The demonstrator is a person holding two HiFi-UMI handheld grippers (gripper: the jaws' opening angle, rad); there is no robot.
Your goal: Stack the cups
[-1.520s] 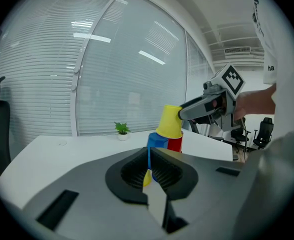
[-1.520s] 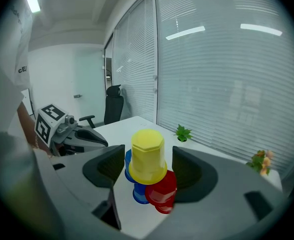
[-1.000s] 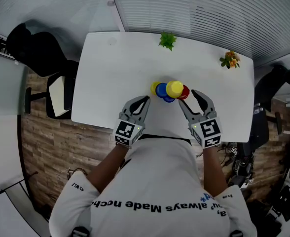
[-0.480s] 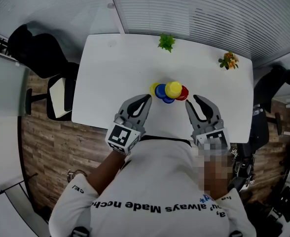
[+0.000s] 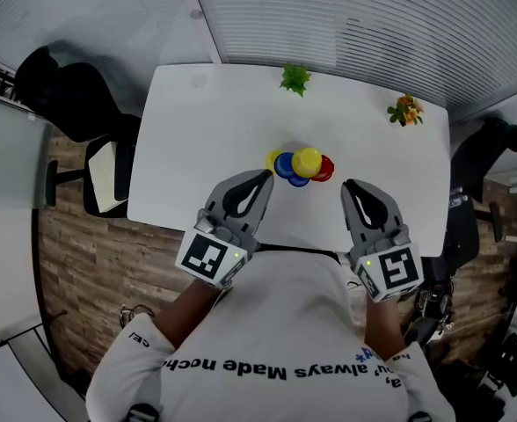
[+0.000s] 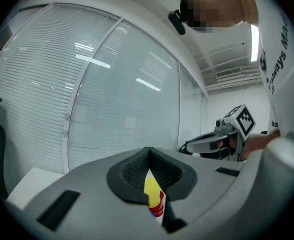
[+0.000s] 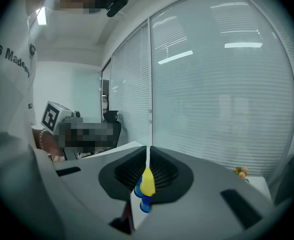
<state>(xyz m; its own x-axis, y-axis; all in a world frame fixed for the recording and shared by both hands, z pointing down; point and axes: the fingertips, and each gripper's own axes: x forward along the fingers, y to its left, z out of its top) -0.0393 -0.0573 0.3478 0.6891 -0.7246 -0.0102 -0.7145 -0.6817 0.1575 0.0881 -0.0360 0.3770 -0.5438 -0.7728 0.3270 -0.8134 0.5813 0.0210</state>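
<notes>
The cups (image 5: 301, 164) stand clustered in the middle of the counter (image 5: 206, 139), between both tongs and the far edge, where a green plant (image 5: 294, 79) and orange flowers (image 5: 405, 111) stand. The left tongs (image 5: 260, 181) are together. The right tongs (image 5: 353, 188) have just been closing on nothing.

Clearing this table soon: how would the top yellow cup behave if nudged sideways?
It would probably tip off easily: the top yellow cup seems perched on the blue cup and red cup, not on the table. It looks like light plastic, so it likely tumbles rather than breaks.

Cups (image 5: 299, 164) clustered on tabletop (image 5: 214, 121), yellow apparently topmost. Left claw (image 5: 265, 178) and right claw (image 5: 350, 186) held nearside, clear of them. Right's jaws just closing, empty.
</notes>
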